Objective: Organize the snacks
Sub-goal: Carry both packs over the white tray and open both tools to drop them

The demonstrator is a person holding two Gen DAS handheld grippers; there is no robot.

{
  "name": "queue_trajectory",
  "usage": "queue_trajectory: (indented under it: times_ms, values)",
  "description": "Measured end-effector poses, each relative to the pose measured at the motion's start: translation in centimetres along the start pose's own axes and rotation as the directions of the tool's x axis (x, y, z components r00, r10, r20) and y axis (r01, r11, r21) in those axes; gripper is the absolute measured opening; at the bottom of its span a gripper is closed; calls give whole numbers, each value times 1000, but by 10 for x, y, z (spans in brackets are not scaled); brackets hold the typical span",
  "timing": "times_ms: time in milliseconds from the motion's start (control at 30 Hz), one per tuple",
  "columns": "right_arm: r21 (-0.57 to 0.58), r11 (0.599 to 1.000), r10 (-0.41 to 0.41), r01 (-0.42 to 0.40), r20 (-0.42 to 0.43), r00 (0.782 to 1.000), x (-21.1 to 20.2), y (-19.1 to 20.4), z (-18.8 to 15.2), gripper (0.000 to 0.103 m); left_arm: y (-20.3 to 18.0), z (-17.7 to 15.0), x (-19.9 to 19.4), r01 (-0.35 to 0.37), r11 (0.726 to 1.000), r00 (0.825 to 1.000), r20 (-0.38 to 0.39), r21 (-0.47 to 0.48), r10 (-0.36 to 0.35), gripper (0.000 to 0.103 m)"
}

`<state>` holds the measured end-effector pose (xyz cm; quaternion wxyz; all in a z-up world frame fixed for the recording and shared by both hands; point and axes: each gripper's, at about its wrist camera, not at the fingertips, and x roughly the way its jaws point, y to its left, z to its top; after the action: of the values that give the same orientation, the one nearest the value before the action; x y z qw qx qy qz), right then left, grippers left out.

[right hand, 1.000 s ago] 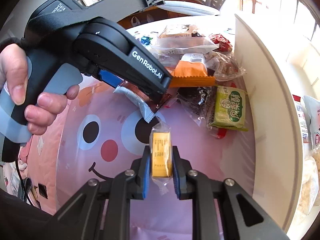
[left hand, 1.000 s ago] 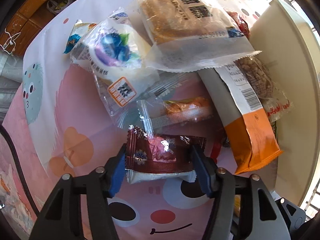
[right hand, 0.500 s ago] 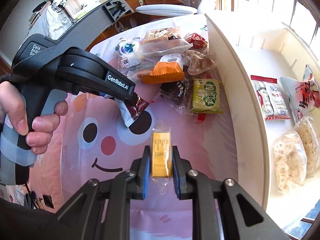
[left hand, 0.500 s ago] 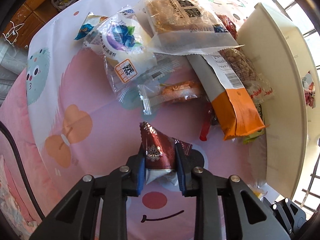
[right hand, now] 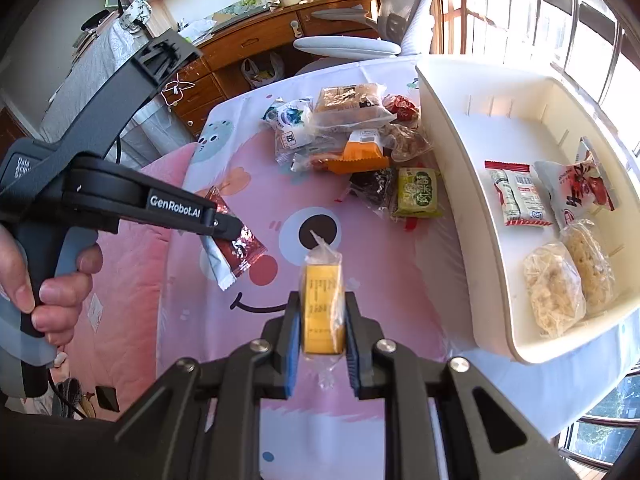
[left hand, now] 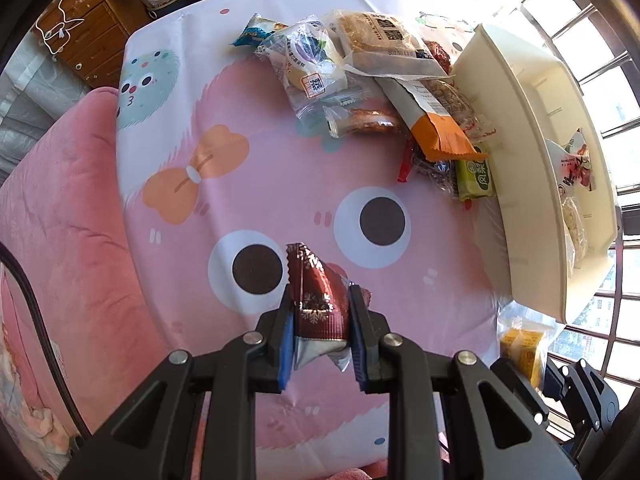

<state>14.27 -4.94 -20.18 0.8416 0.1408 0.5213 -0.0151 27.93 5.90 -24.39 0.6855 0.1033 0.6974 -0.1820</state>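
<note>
My left gripper (left hand: pixel 319 312) is shut on a dark red foil snack packet (left hand: pixel 316 292), lifted clear of the pink cartoon tablecloth (left hand: pixel 168 264). From the right wrist view that same packet (right hand: pixel 236 246) hangs from the left gripper, held by a person's hand (right hand: pixel 48 292). My right gripper (right hand: pixel 322 320) is shut on a small yellow snack (right hand: pixel 323 308) in clear wrap, also held above the cloth. A pile of several snack packets (right hand: pixel 348 136) lies at the far side of the table. The white bin (right hand: pixel 452 184) stands to the right.
Inside the white bin lie a red-and-white packet (right hand: pixel 516 196), a red-printed bag (right hand: pixel 576 188) and two clear bags of pale crackers (right hand: pixel 560 284). A green packet (right hand: pixel 418 196) lies by the bin wall. A pink cushion (left hand: pixel 52 216) borders the table on the left; window bars (left hand: pixel 600 40) stand behind the bin.
The left gripper closed on the red packet and lifted it off the cloth, away from the pile. The right gripper rose with the yellow snack, bringing the bin's inside into view.
</note>
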Motion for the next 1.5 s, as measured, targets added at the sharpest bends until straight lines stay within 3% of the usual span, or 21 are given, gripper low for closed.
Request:
queue_trajectory:
  times_ms: [133, 367, 700, 1267, 1500]
  values:
    - [8, 1000, -11, 11, 2, 1000, -15, 2, -4, 19, 3, -16, -21, 29, 999, 999, 16, -15, -29, 21]
    - [7, 999, -54, 54, 25, 998, -46, -5, 3, 19, -25, -28, -67, 55, 998, 994, 97, 11, -56, 21]
    - [33, 995, -99, 97, 54, 994, -87, -59, 14, 19, -80, -34, -107, 71, 997, 976, 206, 5, -71, 21]
    - [-141, 987, -74, 77, 27, 997, -116, -176, 48, 19, -192, -19, -99, 132, 978, 952, 294, -164, -80, 22]
    - [-164, 984, -68, 66, -5, 998, -114, -214, 54, 19, -230, -8, -88, 116, 977, 957, 283, -181, -62, 22]
